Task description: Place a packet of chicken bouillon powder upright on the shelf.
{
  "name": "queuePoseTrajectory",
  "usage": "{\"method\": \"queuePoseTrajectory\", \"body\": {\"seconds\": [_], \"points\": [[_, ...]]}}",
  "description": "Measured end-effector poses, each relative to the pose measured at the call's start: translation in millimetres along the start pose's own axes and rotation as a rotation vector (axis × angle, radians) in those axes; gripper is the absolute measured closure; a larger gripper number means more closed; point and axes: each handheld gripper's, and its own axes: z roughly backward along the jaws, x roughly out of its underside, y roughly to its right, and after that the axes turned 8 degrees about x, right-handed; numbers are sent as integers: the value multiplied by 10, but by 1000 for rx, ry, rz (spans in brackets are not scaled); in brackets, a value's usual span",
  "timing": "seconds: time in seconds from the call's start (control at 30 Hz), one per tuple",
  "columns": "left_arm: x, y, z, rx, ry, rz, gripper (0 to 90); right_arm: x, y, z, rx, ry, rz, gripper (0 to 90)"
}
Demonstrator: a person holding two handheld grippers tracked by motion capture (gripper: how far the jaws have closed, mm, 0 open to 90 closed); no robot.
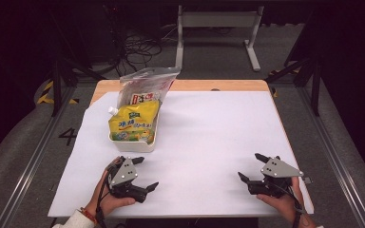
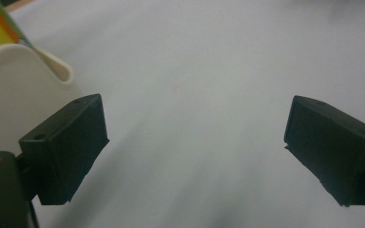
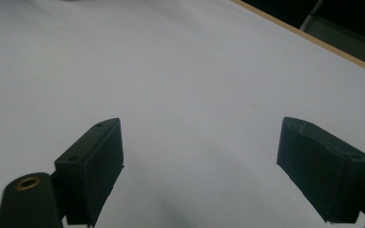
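Left gripper (image 1: 141, 173) sits low over the white table sheet (image 1: 209, 142), jaws spread wide, nothing between them. Right gripper (image 1: 253, 167) near the sheet's right front, jaws wide apart too, empty. White tub (image 1: 133, 139) holding a yellow pouch (image 1: 132, 122) sits just beyond the left gripper, not touching.

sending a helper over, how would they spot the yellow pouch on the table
Look to the far left part of the white table, where a white tub stands. The yellow pouch leans in it, in front of a clear bag. It alone is bright yellow with a white spout at its top-left corner.
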Motion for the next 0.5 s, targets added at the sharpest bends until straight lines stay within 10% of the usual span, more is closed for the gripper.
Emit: {"method": "queuePoseTrajectory", "body": {"seconds": [0.5], "points": [[25,-57,-95,45,-22,7,77,55,-12,-20,1,-15,-13,152]]}}
